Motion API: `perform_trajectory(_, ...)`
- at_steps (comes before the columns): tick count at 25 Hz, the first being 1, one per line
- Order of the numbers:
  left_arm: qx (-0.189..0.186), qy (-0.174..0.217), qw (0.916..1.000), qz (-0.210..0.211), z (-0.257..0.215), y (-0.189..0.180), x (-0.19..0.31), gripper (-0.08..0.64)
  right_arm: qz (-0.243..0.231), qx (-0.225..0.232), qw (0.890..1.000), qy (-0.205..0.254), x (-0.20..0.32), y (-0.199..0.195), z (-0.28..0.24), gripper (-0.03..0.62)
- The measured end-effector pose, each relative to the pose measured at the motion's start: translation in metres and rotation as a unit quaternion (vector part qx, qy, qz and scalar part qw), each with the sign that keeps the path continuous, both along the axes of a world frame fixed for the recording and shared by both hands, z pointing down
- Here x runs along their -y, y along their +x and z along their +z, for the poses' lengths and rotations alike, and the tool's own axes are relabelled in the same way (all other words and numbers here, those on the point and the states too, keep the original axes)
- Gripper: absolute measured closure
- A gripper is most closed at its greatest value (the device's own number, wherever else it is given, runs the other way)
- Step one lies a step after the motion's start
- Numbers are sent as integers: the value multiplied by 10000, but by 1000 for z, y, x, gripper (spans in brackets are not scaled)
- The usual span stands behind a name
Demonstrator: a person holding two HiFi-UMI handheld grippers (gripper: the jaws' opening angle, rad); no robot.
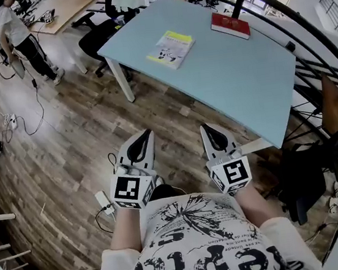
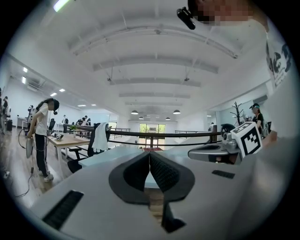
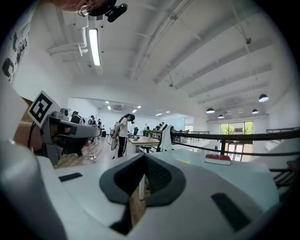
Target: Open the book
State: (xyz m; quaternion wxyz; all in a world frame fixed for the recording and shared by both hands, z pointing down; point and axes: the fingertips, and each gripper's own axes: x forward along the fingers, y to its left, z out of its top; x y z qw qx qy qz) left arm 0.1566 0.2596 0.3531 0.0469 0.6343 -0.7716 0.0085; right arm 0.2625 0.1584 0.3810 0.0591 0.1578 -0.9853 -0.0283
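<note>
A yellow-and-white book (image 1: 170, 49) lies closed near the far left of the light blue table (image 1: 242, 84). A closed red book (image 1: 230, 25) lies at the table's far edge; it also shows as the red book (image 3: 217, 159) in the right gripper view. My left gripper (image 1: 146, 134) and right gripper (image 1: 207, 129) are held side by side over the wooden floor, short of the table, both pointing at it. Both are shut with nothing between the jaws, as the left gripper (image 2: 149, 157) and the right gripper (image 3: 143, 157) show in their own views.
A black railing (image 1: 324, 49) curves behind the table on the right. A black office chair (image 1: 97, 36) stands at the table's left corner, and a person (image 1: 20, 33) stands by a wooden desk (image 1: 68, 5). A power strip (image 1: 104, 201) and cables lie on the floor.
</note>
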Motion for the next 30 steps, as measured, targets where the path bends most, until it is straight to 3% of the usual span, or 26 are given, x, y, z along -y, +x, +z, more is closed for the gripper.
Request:
perform_trajectory(7,-233,42,9988,431,-7,-108,2,540,639,-101,9979,80,4,-89,-9,581)
perform_trajectory(16,-318,-164,9964,772,14,-180,32,540,998,-358,9944,46,32,-151,2,581)
perform_trajectory(23,-276,-382,9945,932,36,-232,96,541,1139,-364,9928,-77,91,-202,20,581)
perform_trajectory(30,-268,-439,9889,1390,31,-280,199,540,1543,-215,9877,-114,181,-249,11,581)
